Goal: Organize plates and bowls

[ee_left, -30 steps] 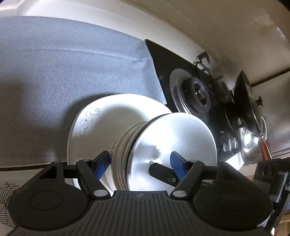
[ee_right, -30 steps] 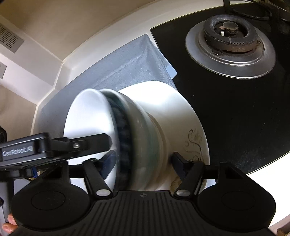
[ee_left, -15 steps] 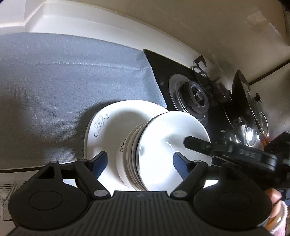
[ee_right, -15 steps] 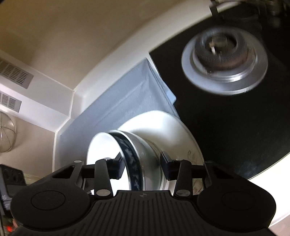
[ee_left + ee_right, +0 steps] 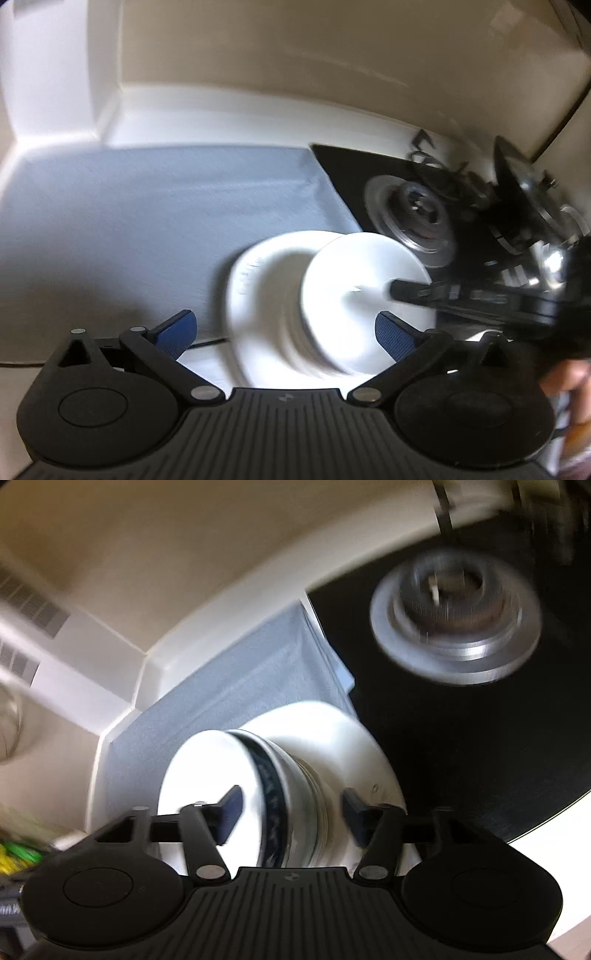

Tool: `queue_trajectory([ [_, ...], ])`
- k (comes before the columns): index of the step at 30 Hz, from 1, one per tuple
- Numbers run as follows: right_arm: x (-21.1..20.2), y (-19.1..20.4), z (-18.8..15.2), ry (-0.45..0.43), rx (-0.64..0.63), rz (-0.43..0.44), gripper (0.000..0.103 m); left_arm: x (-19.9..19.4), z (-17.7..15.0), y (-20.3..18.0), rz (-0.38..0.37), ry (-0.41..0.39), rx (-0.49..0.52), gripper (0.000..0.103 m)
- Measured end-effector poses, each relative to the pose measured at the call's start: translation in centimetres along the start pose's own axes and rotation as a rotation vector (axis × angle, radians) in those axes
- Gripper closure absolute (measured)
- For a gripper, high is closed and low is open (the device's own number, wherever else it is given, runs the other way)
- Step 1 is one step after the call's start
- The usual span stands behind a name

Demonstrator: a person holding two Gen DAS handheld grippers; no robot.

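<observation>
1. On the grey mat [image 5: 129,229], beside the hob [image 5: 480,746]: stacked bowls [image 5: 354,295] on a white plate [image 5: 332,731].
2. Left gripper [image 5: 284,332]: jaws opening, gripping nothing.
3. Right gripper [image 5: 291,808]: jaws opening astride the bowls, pads clear.

The right gripper [image 5: 291,814] is opening over a stack of bowls [image 5: 258,794] on a big white plate [image 5: 354,746]. Its pads seem clear of the bowls, though the picture is blurry. Behind the plate lies a grey mat [image 5: 229,709]; a stove burner [image 5: 456,624] sits to the plate's upper right.
</observation>
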State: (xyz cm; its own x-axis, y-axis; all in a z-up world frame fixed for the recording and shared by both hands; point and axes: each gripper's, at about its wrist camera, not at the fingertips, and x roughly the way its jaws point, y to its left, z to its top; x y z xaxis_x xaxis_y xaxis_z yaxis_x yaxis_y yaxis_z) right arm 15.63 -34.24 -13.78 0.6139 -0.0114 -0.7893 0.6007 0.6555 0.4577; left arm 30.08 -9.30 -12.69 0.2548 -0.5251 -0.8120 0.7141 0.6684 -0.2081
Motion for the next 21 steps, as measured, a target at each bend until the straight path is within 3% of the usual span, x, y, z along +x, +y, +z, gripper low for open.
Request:
queue_trajectory([
  [1,-1.0,0.7,-0.5,-0.033,-0.043,-0.022,0.025,-0.8,-0.5,-0.4,0.035,-0.016,0.021,0.001],
  [5,-4.8,2.9,-3.5,-0.133,-0.151,-0.092,0.019,-3.0,-2.5,-1.1,0.096,-0.031,0.050,0.001],
  [10,-7.7,4.6,-7.9,-0.159,-0.216,-0.150,0.014,-4.9,-5.1,-1.9,0.149,-0.038,0.066,0.001],
  [15,-9.1,5.5,-10.4,-0.151,-0.286,-0.121,0.009,-6.8,-7.1,-3.0,0.223,-0.065,0.075,0.000],
  [21,-10.2,5.0,-10.8,-0.172,-0.384,-0.067,0.003,-7.1,-8.4,-5.1,0.317,-0.088,0.045,0.000],
])
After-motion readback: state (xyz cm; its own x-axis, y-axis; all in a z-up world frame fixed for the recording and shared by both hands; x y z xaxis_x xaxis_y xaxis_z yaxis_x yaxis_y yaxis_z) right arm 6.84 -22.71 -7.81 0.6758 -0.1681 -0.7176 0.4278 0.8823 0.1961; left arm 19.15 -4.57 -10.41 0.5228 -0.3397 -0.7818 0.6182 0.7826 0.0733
